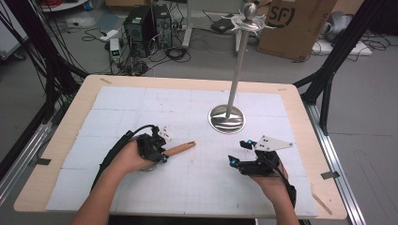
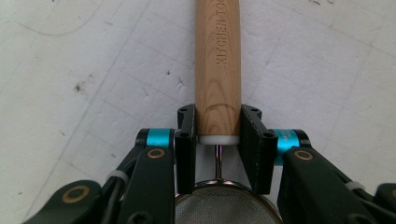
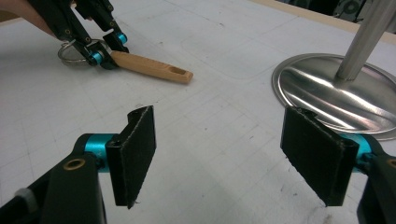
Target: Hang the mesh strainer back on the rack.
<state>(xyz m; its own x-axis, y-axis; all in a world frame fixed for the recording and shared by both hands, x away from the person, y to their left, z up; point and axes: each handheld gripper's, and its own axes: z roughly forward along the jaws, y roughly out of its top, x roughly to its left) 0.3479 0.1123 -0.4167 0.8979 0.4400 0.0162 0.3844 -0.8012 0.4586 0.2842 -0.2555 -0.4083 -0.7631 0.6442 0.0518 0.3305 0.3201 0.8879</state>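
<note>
Gripping the strainer's wooden handle [image 2: 217, 70] at its near end, the left gripper [image 2: 217, 140] has its jaws closed tight on the wood, one pad on each side, just above the white collar where the thin metal stem runs down to the mesh bowl [image 2: 224, 205]. In the high view the left gripper [image 1: 157, 149] sits left of centre on the white mat [image 1: 141, 103], the handle [image 1: 180, 148] poking out to the right and slightly far, lying low over the mat; can't tell if the free end touches it. Strainer's metal rim [image 3: 70, 49] shows under the left hand in the right gripper view, resting on or just over the mat, handle [image 3: 149, 67] with a slot hole at its free end. Right gripper [image 3: 229, 154] is wide open, nothing between the pads, bare mat in the gap. In the high view the right gripper [image 1: 237, 154] is right of centre, near side, well apart from the strainer, jaws pointing left toward it. Metal stand [image 1: 227, 118] with a round shiny base sits far of the right gripper, near mat centre, pole rising upright to a knobbed top. Its base [image 3: 336, 93] is just beyond the right jaw in the right gripper view, not touching. Mat lies on a wooden table [image 1: 65, 126].
</note>
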